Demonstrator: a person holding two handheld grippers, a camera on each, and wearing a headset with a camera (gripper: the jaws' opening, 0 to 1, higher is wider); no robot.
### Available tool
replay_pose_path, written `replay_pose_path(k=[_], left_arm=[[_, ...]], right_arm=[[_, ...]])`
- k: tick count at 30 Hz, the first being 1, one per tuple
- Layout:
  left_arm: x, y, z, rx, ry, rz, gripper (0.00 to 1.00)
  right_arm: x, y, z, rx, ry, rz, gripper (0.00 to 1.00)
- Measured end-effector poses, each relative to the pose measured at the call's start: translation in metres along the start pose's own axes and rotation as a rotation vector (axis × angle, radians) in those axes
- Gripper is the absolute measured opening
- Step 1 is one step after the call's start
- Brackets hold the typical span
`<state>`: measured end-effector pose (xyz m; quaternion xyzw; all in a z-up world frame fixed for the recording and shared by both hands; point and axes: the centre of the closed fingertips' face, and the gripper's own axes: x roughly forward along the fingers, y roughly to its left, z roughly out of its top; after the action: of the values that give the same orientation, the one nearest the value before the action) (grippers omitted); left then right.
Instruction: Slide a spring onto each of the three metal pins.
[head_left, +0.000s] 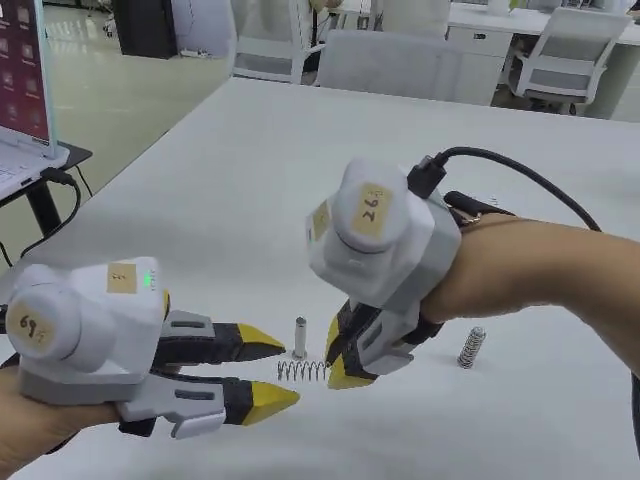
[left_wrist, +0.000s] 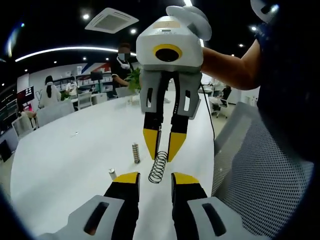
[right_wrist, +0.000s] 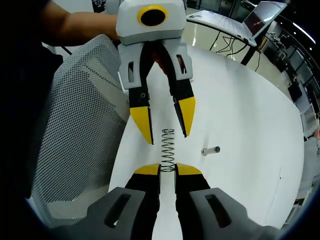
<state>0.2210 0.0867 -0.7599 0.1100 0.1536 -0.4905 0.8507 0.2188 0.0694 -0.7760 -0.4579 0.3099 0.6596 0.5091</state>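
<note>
A thin wire spring (head_left: 302, 371) lies level just over the white table (head_left: 300, 180). My right gripper (head_left: 338, 366) is shut on one end of it; in the right gripper view the spring (right_wrist: 168, 147) runs out from between the nearly closed jaws of that gripper (right_wrist: 167, 170). My left gripper (head_left: 272, 370) faces it, open, with the spring's free end (left_wrist: 158, 168) between its tips (left_wrist: 155, 178). A short metal pin (head_left: 300, 337) stands upright just behind the spring. A thicker spring (head_left: 471, 347) stands to the right, beside the right forearm.
A black cable (head_left: 520, 170) trails from the right gripper across the table. A laptop (head_left: 20, 90) sits on a side stand at far left. Office chairs (head_left: 570, 50) stand beyond the table's far edge. A mesh chair back (left_wrist: 250, 165) is close to the near edge.
</note>
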Motion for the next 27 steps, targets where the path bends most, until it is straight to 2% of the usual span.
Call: replay_pose_path(k=[12, 27], left_arm=[[0.0018, -0.0028, 0.0076, 0.019, -0.015, -0.019, 0.05], [0.0045, -0.0084, 0.0092, 0.031, -0.013, -0.056, 0.03]], right_arm=[[-0.0056, 0.0001, 0.0028, -0.022, -0.010, -0.016, 0.08], [-0.0068, 0.0004, 0.0001, -0.027, -0.010, -0.025, 0.08]])
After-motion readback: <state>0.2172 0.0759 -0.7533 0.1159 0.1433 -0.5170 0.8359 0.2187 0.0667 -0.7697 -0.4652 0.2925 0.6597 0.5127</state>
